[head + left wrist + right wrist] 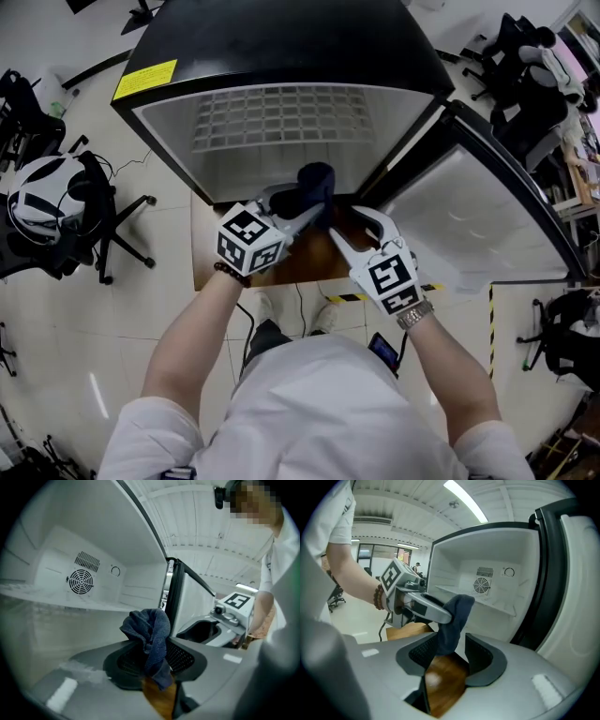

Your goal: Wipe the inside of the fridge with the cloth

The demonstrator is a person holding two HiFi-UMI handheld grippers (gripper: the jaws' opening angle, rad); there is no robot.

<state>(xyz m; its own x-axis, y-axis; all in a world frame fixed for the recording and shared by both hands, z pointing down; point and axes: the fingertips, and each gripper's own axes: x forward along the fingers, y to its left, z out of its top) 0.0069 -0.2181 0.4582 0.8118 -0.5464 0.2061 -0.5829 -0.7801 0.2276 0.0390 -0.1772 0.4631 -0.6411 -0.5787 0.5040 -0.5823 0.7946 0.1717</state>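
Observation:
The dark blue cloth (pixel 314 187) hangs bunched in front of the open black fridge (pixel 281 56), at the lower edge of its white interior (pixel 487 588). My left gripper (pixel 307 208) is shut on the cloth (pixel 150 639), which stands up between its pads and droops below them. From the right, my right gripper (pixel 345 223) has the cloth's lower end (pixel 452 630) hanging between its jaws, which stand open with a gap on the right side. The left gripper (pixel 438 613) shows pinching the cloth's top in the right gripper view.
The fridge door (pixel 469 225) stands open to the right. A wire shelf (pixel 281 117) and a fan grille (pixel 79 581) are inside. A wooden board (pixel 300 267) lies under the fridge. Office chairs (pixel 56 206) stand left and right, with striped floor tape (pixel 347 297) nearby.

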